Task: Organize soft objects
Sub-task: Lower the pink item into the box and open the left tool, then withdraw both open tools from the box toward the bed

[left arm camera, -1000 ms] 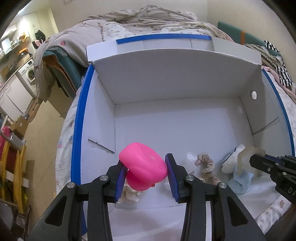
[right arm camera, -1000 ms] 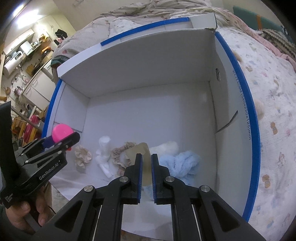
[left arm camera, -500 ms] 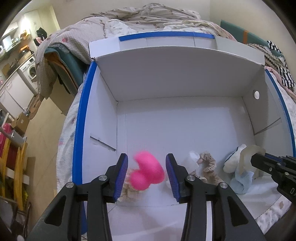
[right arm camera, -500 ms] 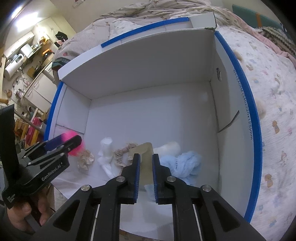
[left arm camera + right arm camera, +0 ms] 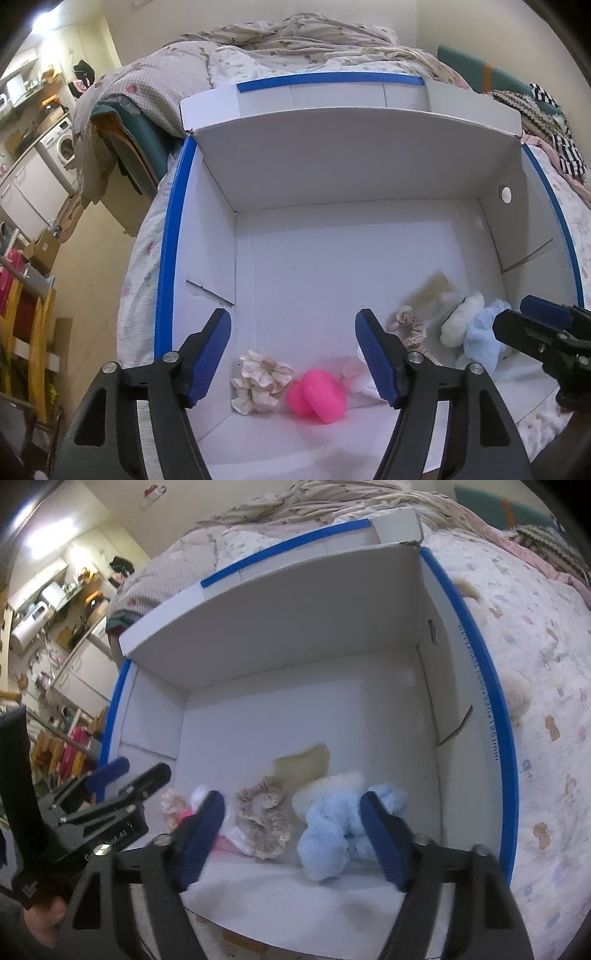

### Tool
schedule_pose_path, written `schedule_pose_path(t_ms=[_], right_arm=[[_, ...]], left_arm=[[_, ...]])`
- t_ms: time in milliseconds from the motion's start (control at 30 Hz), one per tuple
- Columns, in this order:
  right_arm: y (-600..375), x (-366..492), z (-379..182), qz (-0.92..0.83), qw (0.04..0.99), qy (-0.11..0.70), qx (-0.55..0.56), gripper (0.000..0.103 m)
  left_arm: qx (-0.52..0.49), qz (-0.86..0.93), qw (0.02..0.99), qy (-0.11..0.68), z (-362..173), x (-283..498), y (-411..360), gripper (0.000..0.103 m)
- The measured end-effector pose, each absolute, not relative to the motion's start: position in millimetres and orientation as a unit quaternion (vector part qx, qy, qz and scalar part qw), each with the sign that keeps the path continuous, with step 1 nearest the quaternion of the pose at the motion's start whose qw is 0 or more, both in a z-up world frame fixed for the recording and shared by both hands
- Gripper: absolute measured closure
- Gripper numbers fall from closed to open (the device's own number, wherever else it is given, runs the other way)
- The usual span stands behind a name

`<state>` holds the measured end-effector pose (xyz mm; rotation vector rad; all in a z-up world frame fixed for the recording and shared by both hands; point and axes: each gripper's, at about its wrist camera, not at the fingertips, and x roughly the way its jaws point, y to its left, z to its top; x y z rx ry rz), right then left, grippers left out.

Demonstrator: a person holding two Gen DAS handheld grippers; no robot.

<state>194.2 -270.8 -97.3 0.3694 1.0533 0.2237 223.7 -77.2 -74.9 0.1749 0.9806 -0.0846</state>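
Observation:
A white cardboard box (image 5: 332,166) (image 5: 295,627) with blue-taped rims lies open on a bed. My left gripper (image 5: 292,325) hangs over its near left corner, its jaws opening and empty. Below it on the box floor lies a pink soft toy (image 5: 317,397), beside a cream scrunchie (image 5: 258,380). My right gripper (image 5: 291,801) has its jaws opening too, with nothing pressed between the pads. Under it rest a blue plush (image 5: 332,834) and a beige scrunchie (image 5: 264,819). A tan soft piece (image 5: 306,764) (image 5: 432,288), blurred, sits loose behind them.
The box stands on a floral bed sheet (image 5: 535,664) with a rumpled quilt (image 5: 295,44) behind it. Off the bed's left side are a washing machine (image 5: 62,147), cabinets and a wooden rack (image 5: 33,332). A hand (image 5: 44,908) holds the left gripper.
Both grippers went from shut to open. The pink toy dropped out of the left jaws onto the box floor. The tan piece left the right jaws and moved toward the back.

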Motion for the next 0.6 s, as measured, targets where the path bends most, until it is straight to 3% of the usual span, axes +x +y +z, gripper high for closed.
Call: schedule_pose_path(t_ms=[300, 600], right_arm=[[-264.8, 193.9, -89.9, 0.111, 0.849, 0.487, 0.169, 0.000], [-262.1, 187.7, -78.0, 0.115, 0.866, 0.459, 0.159, 0.000]], left_arm=[[0.084, -0.036, 0.879, 0.468, -70.8, 222.7, -76.3, 0.036], [0.078, -0.032, 0.879, 0.469, -67.3, 218.9, -72.8, 0.036]])
